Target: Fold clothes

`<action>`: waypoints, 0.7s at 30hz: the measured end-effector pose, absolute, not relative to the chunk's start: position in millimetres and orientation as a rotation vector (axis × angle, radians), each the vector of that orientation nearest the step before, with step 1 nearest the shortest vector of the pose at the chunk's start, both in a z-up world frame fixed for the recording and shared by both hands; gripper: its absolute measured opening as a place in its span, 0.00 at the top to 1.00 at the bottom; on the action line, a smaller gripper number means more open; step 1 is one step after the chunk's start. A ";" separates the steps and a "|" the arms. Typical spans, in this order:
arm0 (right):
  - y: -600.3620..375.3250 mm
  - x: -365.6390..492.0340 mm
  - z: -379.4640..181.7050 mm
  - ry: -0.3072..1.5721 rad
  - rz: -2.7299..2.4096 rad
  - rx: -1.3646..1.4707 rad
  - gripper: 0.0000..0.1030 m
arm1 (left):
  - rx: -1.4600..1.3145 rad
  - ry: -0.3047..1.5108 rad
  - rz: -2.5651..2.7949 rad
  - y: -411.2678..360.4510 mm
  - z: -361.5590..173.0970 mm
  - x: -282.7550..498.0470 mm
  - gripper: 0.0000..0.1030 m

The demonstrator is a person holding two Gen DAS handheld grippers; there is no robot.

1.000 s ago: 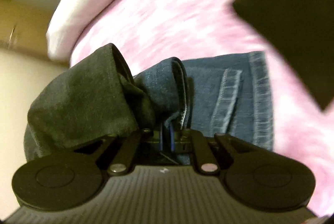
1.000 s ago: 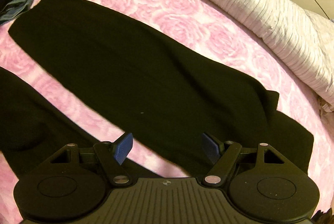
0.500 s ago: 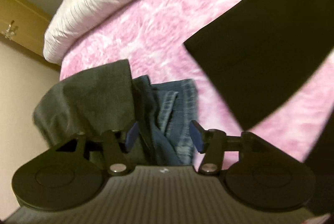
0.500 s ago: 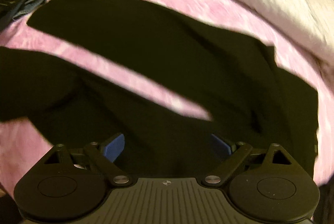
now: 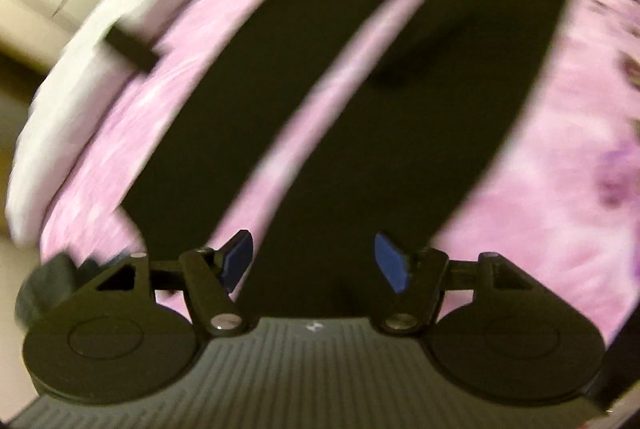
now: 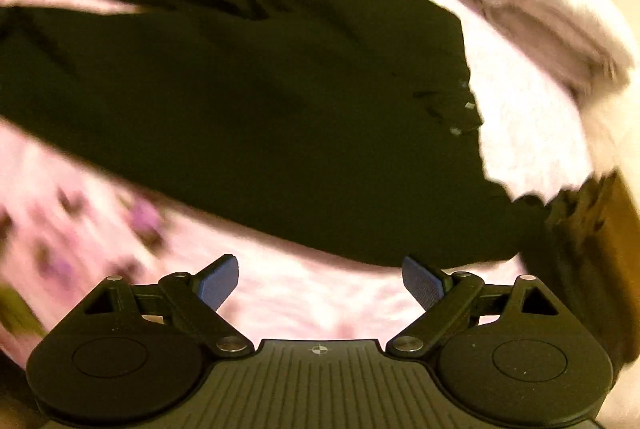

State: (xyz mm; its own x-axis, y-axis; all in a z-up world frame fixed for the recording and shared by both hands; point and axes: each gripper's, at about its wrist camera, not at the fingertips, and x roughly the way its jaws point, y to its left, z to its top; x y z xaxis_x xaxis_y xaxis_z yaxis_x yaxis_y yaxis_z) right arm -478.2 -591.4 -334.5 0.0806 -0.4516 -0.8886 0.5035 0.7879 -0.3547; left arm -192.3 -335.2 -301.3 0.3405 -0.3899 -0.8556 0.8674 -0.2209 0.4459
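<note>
We see black trousers (image 5: pixel 360 77) spread flat on the pink floral bedspread (image 5: pixel 540 157), both legs laid out long with a thin strip of pink showing between them. Laid out like that so the legs can be brought together, we'd guess. In the right wrist view the same trousers (image 6: pixel 248 97) run across the frame, waist end to the right where small pale studs or buttons show, though the blur keeps us from telling which.

Left gripper (image 5: pixel 316 263) hangs over the leg ends, its jaws opening, nothing between the blue pads (image 5: pixel 240 261); black fabric lies under it but isn't pinched. Right gripper (image 6: pixel 320 283) is spread wide and empty, over bare bedspread (image 6: pixel 304 305) just beside the trousers' near edge by the waist. One hand at each end reads to us as lining up a lengthwise fold; no grasp yet.

White ribbed pillow or bolster (image 5: pixel 96 41) sits along the far edge of the bed, with a dark strip (image 5: pixel 132 49) lying over it, too blurred to identify. A dark grey bundle (image 5: pixel 48 281) peeks in at the left gripper's left side, set aside off the working area. Both views heavily motion-blurred.
</note>
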 end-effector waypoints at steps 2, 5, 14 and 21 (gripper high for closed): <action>-593.9 -497.6 -342.0 1.315 -0.650 -0.065 0.12 | 1.347 0.462 -1.308 -345.8 -312.4 -234.6 0.38; -599.3 -525.1 -356.6 1.319 -0.570 -0.204 0.12 | 1.401 0.389 -1.384 -360.6 -329.8 -281.5 0.38; -606.5 -565.2 -399.6 1.302 -0.412 -0.564 0.20 | 1.535 0.117 -1.558 -395.1 -373.5 -352.3 0.49; -648.5 -598.4 -416.1 1.355 -0.415 -0.763 0.27 | 1.478 0.034 -1.682 -428.9 -374.1 -409.4 0.49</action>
